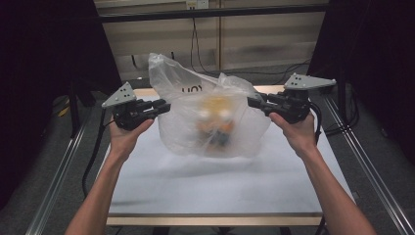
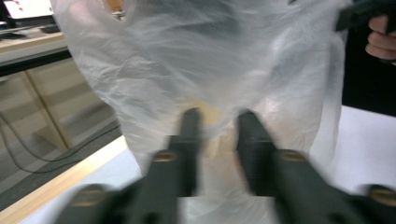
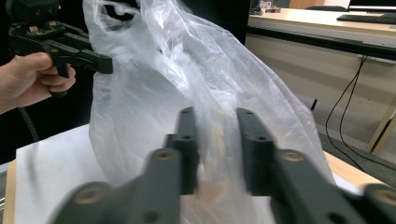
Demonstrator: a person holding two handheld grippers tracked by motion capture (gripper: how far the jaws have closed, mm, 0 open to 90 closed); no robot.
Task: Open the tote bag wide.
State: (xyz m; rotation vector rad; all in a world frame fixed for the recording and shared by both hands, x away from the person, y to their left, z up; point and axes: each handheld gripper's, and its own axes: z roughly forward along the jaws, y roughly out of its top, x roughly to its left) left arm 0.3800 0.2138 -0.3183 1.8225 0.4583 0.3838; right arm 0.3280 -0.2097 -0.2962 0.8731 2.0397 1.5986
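Crinkled translucent plastic bag, blurred orange-yellow contents: film is pinched by left tool and right tool above white worktop.

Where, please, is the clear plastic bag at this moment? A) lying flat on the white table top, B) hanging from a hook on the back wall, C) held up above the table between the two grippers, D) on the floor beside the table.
C: in the high view the clear plastic bag hangs above the white table top, with the left gripper at one side of it and the right gripper at the other.
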